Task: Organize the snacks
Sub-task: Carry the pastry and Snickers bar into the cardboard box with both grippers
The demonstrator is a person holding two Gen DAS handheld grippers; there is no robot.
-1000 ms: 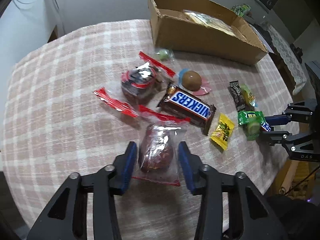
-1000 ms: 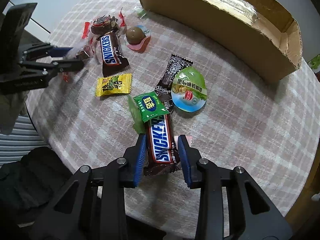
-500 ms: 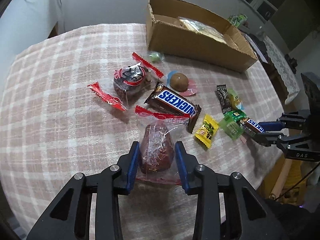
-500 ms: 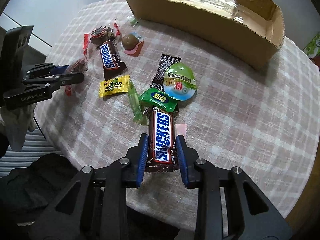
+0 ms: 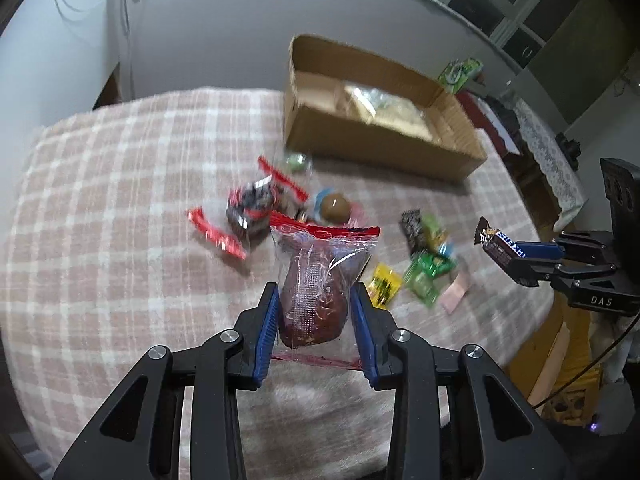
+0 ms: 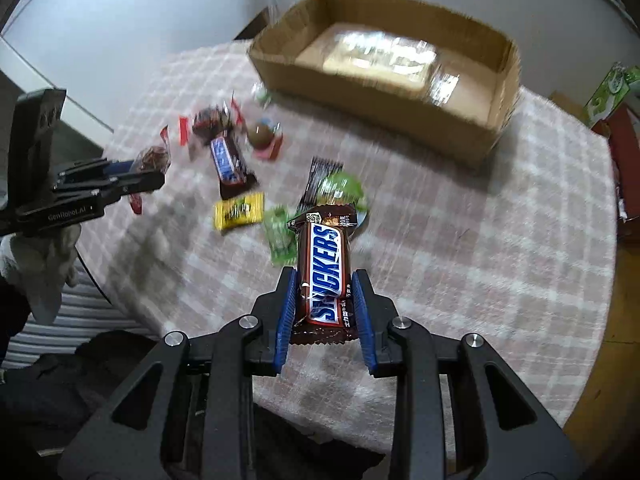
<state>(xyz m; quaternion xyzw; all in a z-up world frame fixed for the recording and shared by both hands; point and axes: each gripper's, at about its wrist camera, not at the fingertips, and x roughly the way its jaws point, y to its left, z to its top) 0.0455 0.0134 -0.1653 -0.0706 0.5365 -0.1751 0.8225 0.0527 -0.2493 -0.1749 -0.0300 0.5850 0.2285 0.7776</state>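
I pinch the Snickers bar [image 6: 326,276] between right fingers [image 6: 362,312]: stiff, slick | left fingers [image 5: 269,320] squeeze the bagged cake [image 5: 316,284]: soft, crushable, hold mid-body

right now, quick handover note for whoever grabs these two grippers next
Left gripper: shut on the clear-wrapped brown cake, lifted off the table.
Right gripper: shut on a Snickers bar, also lifted.
Cardboard box at the far side of the table holds one clear packet.
On the checked cloth remain: second Snickers, yellow candy, another wrapped cake, chocolate ball and green packets.
Left to do, likely: drop both held snacks in the box, then clear the rest.
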